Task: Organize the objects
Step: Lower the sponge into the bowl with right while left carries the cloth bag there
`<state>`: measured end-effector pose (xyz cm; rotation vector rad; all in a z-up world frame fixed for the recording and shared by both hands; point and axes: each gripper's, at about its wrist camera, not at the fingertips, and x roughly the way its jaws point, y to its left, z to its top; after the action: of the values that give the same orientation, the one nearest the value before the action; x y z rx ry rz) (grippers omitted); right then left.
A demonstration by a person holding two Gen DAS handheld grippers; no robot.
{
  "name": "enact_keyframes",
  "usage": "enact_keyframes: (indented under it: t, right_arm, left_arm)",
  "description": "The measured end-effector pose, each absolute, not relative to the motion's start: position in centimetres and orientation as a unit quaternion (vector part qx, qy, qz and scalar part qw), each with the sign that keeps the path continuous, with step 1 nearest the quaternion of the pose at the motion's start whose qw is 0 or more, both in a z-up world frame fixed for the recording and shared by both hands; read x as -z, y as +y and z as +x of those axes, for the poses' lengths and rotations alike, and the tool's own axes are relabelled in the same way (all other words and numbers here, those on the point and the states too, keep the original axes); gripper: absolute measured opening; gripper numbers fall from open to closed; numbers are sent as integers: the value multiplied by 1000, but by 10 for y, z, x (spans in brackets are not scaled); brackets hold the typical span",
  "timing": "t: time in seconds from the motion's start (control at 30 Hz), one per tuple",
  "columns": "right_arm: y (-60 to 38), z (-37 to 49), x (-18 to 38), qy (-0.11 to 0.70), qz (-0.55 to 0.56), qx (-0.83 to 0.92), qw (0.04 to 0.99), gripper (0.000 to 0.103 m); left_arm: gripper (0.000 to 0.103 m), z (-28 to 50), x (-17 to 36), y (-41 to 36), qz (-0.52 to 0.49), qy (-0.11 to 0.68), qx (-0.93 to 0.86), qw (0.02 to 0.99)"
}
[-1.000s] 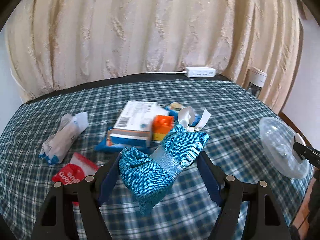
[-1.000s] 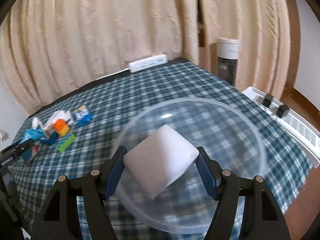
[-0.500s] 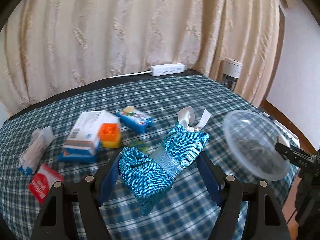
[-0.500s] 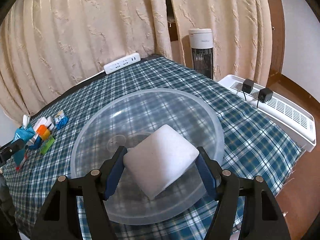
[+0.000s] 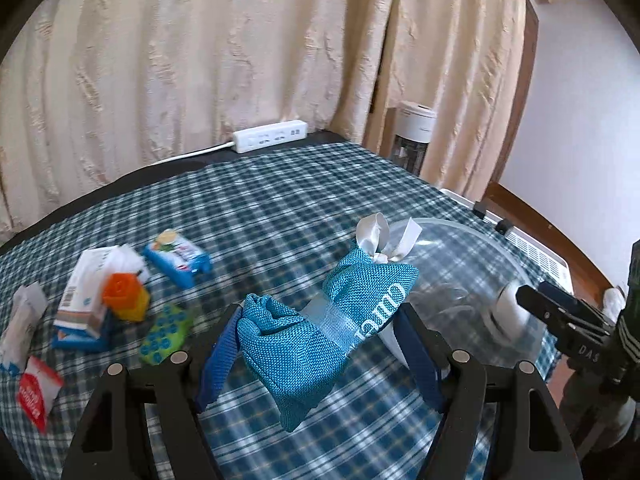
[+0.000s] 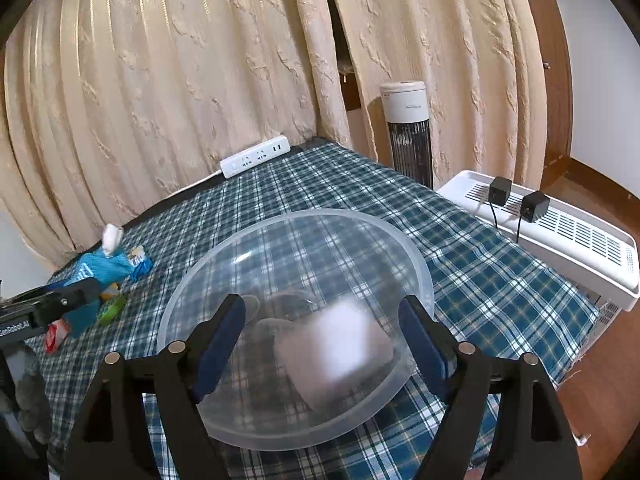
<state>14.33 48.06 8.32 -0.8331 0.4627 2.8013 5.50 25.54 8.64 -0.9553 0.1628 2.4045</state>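
Holding the blue pouch (image 5: 320, 332) clamped mid-body, the left gripper (image 5: 318, 356) hangs near the bowl (image 6: 416, 264) by the table's right edge. Pouch looks soft, light, floppy; grip the bunched middle, not the ribbon. Right gripper (image 6: 322, 344) spread wide, white block (image 6: 340, 340) blurred inside bowl.

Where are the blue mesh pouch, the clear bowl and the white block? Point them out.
blue mesh pouch (image 5: 304, 340): left wrist view, on its woven middle.
clear bowl (image 6: 420, 264): right wrist view, on its right rim.
white block (image 6: 340, 332): right wrist view, on its blurred top face.
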Motion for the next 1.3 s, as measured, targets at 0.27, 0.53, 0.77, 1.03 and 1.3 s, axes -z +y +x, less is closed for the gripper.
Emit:
enact_keyframes:
  t: [0.27, 0.53, 0.77, 1.03, 1.3]
  right_arm:
    - [486, 148, -84, 169, -268, -944, 96, 81]
    - [487, 151, -84, 172, -264, -944, 96, 81]
    - [485, 151, -81, 173, -269, -943, 94, 81]
    - [483, 151, -80, 172, -272, -942, 92, 81]
    - [472, 153, -78, 161, -278, -943, 84, 81]
  left_arm:
    - [79, 49, -88, 286, -358, 66, -883, 297]
    - [81, 44, -85, 319, -362, 76, -872, 321]
    - [103, 44, -86, 335, -342, 78, -872, 342]
    - [103, 36, -82, 316, -350, 74, -880, 313]
    - [103, 30, -73, 287, -363, 67, -889, 271]
